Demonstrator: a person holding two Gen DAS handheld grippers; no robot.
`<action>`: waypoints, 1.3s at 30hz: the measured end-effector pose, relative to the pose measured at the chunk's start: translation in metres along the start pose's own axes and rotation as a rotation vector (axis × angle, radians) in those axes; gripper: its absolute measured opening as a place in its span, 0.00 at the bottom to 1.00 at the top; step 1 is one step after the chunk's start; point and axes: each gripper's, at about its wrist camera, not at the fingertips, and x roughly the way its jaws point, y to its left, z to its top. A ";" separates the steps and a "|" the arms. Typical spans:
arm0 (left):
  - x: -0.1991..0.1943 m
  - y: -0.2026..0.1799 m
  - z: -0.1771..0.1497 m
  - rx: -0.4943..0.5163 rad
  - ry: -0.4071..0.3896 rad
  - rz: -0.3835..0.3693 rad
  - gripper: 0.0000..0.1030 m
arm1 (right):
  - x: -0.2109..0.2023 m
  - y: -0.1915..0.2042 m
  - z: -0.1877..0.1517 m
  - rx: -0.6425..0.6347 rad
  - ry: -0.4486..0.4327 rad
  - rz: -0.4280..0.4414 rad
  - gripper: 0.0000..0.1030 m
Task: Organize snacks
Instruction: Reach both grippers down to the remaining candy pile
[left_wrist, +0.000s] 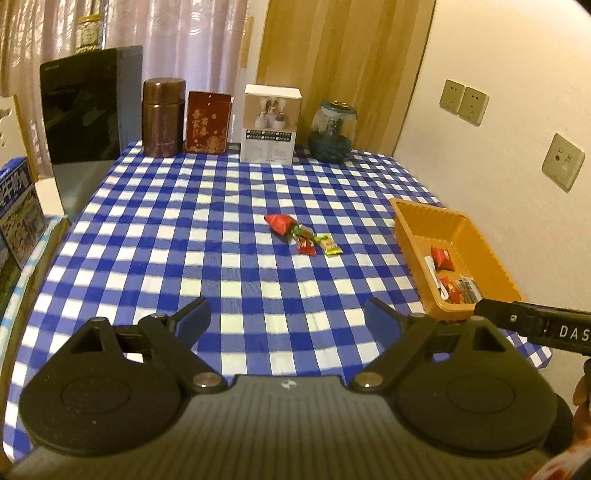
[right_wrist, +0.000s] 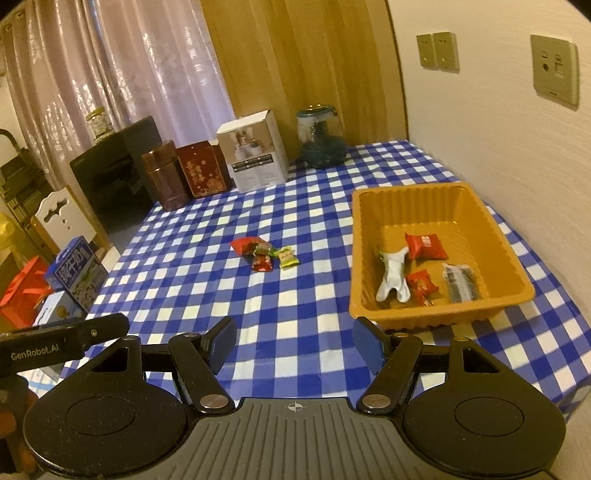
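Note:
Several wrapped snacks lie in a small cluster mid-table: a red packet (left_wrist: 280, 223) (right_wrist: 244, 245), a small red candy (left_wrist: 306, 246) (right_wrist: 261, 263) and a green-yellow candy (left_wrist: 331, 246) (right_wrist: 287, 257). An orange tray (left_wrist: 408, 236) (right_wrist: 360, 258) at the right holds red packets (right_wrist: 424, 245), a white wrapper (right_wrist: 393, 275) and a dark packet (right_wrist: 461, 282). My left gripper (left_wrist: 287, 321) is open above the near table, nothing between its fingers. My right gripper (right_wrist: 294, 347) is open too, empty, just short of the tray's near left corner.
The blue-white checked cloth (left_wrist: 184, 229) covers the table. Along the far edge stand a brown canister (left_wrist: 163, 116), a red tin (left_wrist: 207, 122), a white box (left_wrist: 270, 123) and a glass jar (left_wrist: 332, 131). A wall with sockets runs on the right. A milk carton (right_wrist: 75, 275) sits off the left edge.

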 end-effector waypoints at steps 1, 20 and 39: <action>0.003 0.001 0.003 0.011 -0.003 -0.002 0.86 | 0.003 0.002 0.002 -0.006 -0.003 0.004 0.68; 0.108 0.038 0.051 0.142 0.027 0.013 0.86 | 0.122 0.021 0.041 -0.099 0.006 0.045 0.65; 0.239 0.048 0.078 0.233 0.111 -0.075 0.84 | 0.266 0.007 0.061 -0.171 0.130 0.002 0.40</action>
